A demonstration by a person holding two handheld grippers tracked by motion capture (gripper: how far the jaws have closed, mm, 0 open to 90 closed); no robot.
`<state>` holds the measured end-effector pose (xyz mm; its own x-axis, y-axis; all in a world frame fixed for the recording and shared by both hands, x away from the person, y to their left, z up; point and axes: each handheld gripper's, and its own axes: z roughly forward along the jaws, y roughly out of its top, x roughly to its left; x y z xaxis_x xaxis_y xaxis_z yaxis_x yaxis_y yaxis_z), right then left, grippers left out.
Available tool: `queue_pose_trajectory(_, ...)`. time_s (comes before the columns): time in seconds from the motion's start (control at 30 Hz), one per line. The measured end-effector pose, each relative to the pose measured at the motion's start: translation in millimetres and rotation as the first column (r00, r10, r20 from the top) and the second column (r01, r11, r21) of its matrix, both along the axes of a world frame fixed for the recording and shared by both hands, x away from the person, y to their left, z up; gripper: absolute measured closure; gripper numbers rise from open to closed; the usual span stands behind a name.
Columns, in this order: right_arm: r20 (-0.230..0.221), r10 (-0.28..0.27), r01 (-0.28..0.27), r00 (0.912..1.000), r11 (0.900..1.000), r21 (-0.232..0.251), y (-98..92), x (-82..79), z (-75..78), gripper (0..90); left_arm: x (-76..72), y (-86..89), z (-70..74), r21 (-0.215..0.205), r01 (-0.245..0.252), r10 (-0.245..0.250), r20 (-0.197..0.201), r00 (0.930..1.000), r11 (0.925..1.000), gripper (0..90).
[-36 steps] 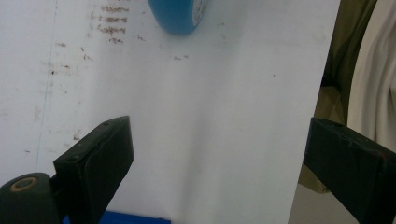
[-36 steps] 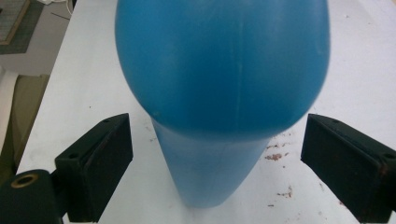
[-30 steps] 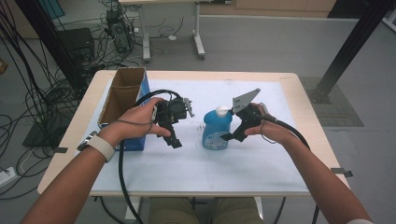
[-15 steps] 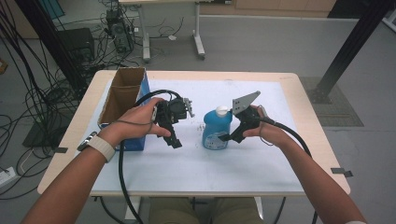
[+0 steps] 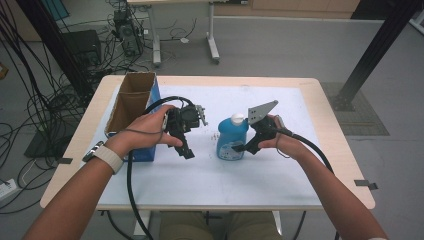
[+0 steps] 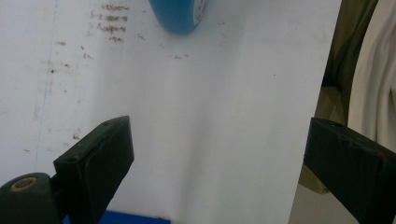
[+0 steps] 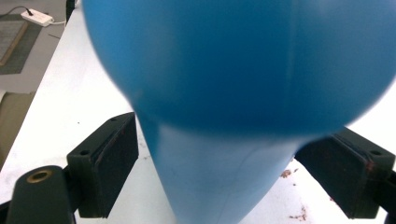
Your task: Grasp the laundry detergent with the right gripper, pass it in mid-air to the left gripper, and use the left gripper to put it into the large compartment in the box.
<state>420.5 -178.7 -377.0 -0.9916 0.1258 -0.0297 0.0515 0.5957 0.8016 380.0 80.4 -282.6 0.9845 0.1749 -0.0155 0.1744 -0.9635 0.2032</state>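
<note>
A blue bottle [image 5: 232, 138] stands mid-tabletop between the right gripper's [image 5: 242, 148] jaws, which have just been closing, not yet gripping it.

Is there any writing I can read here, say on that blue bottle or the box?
No text is readable.
Blue plastic bottle with white cap: its white label carries print too small and blurred to read.
Open brown cardboard box with blue side: no lettering visible.

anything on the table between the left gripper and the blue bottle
Nothing solid: the high view shows bare white mat with small brown specks between the left hand-held gripper and the blue bottle.
</note>
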Motion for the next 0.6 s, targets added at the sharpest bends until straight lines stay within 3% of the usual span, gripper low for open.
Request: queue_pose_trajectory(0.6, -0.008, 0.001, -0.001, 1.0, 1.0, 0.027, 1.4, 0.4, -6.6, 15.7, 0.1, -0.4, -0.7, 0.001, 0.0, 0.0, -0.002, 1.0, 1.0, 8.8)
